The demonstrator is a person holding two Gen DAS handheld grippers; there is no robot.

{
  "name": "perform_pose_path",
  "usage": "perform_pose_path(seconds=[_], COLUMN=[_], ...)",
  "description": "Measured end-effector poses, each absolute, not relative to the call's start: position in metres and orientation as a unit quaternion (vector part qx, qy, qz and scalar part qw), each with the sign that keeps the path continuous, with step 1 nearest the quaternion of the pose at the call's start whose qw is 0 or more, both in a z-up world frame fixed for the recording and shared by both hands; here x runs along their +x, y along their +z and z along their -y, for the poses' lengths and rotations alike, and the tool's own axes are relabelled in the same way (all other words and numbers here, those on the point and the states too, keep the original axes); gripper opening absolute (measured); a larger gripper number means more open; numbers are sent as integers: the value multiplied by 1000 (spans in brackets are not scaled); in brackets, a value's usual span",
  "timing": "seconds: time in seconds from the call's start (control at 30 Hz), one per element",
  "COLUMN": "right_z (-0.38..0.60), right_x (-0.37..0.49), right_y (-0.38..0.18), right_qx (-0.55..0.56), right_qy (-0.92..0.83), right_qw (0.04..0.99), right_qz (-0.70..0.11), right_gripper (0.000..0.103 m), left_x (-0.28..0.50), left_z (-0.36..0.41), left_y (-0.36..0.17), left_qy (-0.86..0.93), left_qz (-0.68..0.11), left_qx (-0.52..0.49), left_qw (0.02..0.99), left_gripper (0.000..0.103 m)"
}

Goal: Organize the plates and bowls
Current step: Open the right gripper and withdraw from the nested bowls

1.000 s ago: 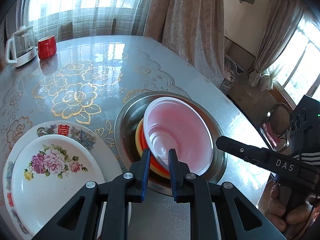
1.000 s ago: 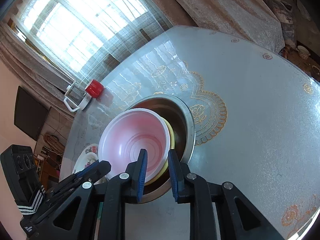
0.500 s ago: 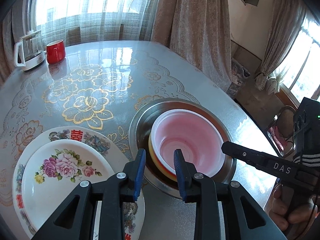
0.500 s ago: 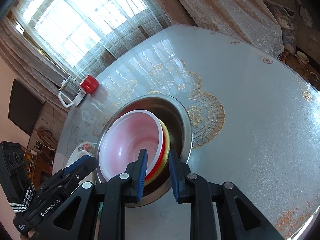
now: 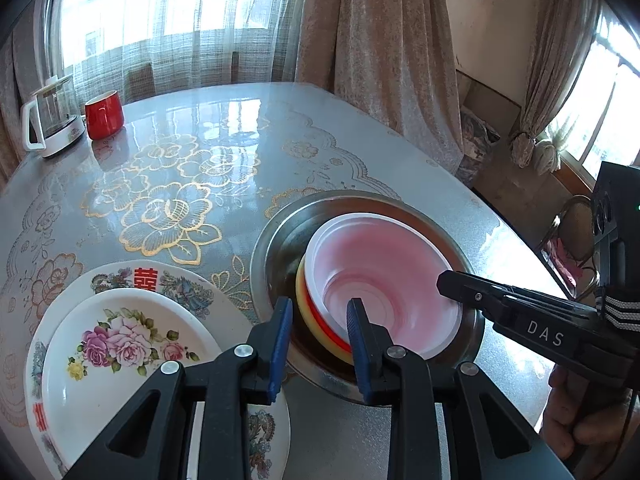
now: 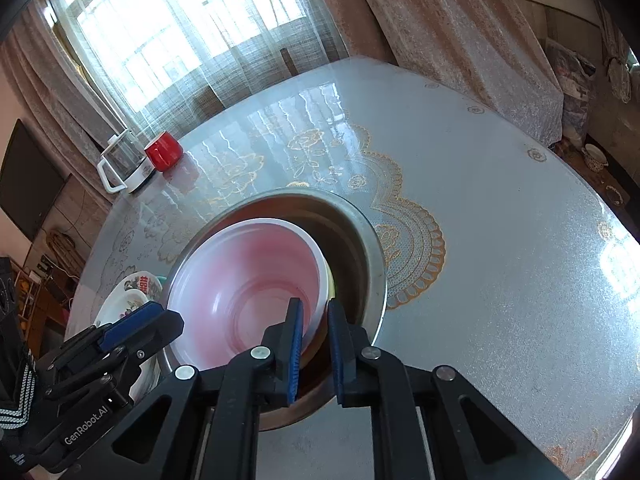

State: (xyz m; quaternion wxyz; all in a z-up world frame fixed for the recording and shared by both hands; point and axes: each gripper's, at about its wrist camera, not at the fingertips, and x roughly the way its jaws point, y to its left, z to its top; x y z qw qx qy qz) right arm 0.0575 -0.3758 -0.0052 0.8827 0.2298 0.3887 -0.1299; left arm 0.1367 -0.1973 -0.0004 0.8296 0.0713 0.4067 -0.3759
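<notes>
Your left claw (image 5: pixel 318 316) stood a little open around the near rims of the stacked bowls, not squeezing. The white-and-pink plastic bowl (image 5: pixel 384 280) sat inside the shiny metal basin (image 5: pixel 476 320). Your right claw (image 6: pixel 314 320) pinched that bowl's rim tight.

place: home dining room | shown by: round counter (image 5: pixel 248 152) covered in gold-flowered cloth | windows hung with sheer and beige curtains (image 5: pixel 384 40) | glass kettle (image 5: pixel 52 120) and red mug (image 5: pixel 104 114) set out | dark television (image 6: pixel 24 184) seen on wall
</notes>
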Motion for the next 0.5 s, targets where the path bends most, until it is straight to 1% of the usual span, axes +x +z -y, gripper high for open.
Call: perform_pose_path(seconds=[0.3,0.5], right_z=[378,383], right_x=[64,64], right_y=[-6,-6], right_qx=[213,229], right_qy=[-138,-136], right_qw=[887,885], right_qz=[-385,-383], right_gripper=[11,12], left_x=[138,136], left_z=[203,202], left_y=[-3,-2], left_qy=[-374,-371], left_qz=[-408,-406], left_qx=[78,79], left_qw=[829,831], left_gripper=[28,28])
